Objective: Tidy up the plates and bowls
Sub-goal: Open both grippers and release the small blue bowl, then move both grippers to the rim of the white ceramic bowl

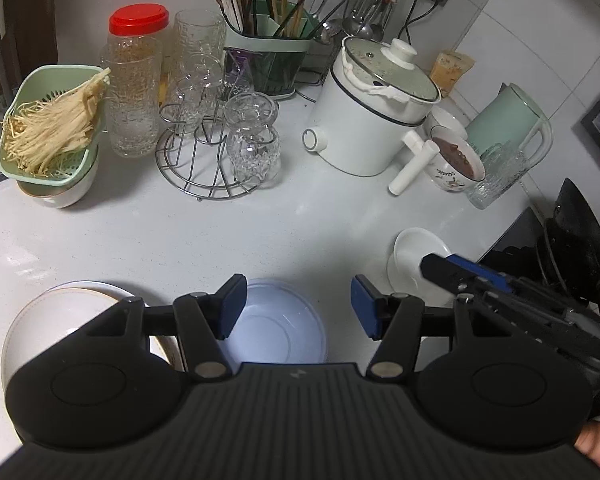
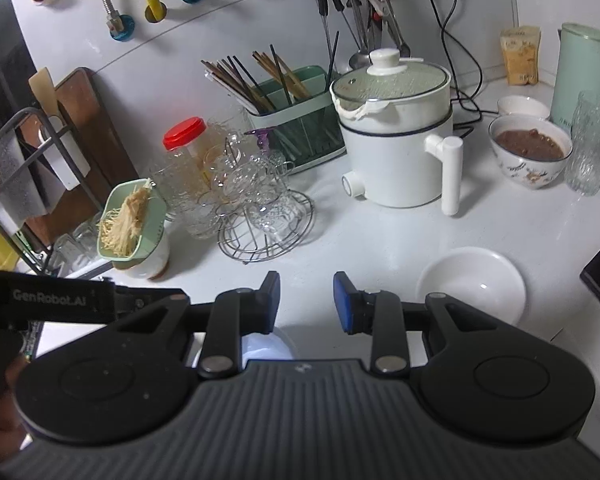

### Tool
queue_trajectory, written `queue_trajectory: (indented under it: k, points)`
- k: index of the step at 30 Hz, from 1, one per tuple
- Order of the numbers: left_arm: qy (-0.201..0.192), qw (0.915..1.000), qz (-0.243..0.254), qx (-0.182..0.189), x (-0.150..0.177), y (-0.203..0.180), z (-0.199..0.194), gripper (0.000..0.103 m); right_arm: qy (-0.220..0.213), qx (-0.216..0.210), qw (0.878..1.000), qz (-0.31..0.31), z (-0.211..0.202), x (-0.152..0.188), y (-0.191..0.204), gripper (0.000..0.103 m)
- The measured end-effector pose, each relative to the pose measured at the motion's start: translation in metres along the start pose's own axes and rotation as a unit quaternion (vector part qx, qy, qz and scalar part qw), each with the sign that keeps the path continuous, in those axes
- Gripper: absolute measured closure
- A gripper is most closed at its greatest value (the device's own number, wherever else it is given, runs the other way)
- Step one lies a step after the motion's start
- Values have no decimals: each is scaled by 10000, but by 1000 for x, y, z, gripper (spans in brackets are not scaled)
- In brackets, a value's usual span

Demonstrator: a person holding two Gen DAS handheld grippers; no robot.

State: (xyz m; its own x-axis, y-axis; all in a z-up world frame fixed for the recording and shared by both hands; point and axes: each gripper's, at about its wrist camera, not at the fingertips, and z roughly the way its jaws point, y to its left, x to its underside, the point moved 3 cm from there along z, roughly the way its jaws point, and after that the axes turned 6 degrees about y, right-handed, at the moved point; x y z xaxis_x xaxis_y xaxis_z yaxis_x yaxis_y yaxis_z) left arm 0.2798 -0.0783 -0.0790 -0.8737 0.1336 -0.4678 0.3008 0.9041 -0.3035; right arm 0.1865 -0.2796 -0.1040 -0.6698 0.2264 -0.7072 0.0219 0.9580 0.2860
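Note:
My left gripper (image 1: 298, 306) is open and empty, just above a pale blue bowl (image 1: 284, 332) on the white counter. A white plate with a bowl on it (image 1: 60, 312) lies to its left, half hidden by the gripper. A white bowl (image 1: 414, 256) sits to the right, with the right gripper's fingers (image 1: 440, 268) in front of it. My right gripper (image 2: 306, 302) is open and empty above the counter. The white bowl (image 2: 474, 280) lies right of it, and the blue bowl (image 2: 266, 346) shows below its left finger.
A white electric pot (image 2: 396, 136), a bowl of brown food (image 2: 530, 152), a glass (image 2: 590, 148) and a green kettle (image 2: 580, 72) stand at the back right. A wire rack of glasses (image 1: 220, 136), a chopstick holder (image 1: 268, 56) and a green colander of enoki mushrooms (image 1: 52, 128) stand behind.

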Motion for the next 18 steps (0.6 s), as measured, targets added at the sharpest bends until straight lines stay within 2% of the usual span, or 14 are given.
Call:
queue_trajectory:
  k: [7, 12, 18]
  points:
    - [-20, 9999, -44, 108, 6, -12, 8, 40, -160, 229, 9993, -252, -9, 0, -14, 70]
    - [53, 9999, 38, 139, 11, -23, 23, 40, -171, 572, 9975, -379, -10, 9, -30, 70]
    - [178, 9998, 99, 86, 9, -40, 45, 39, -12, 831, 9965, 11, -2, 17, -61, 70]
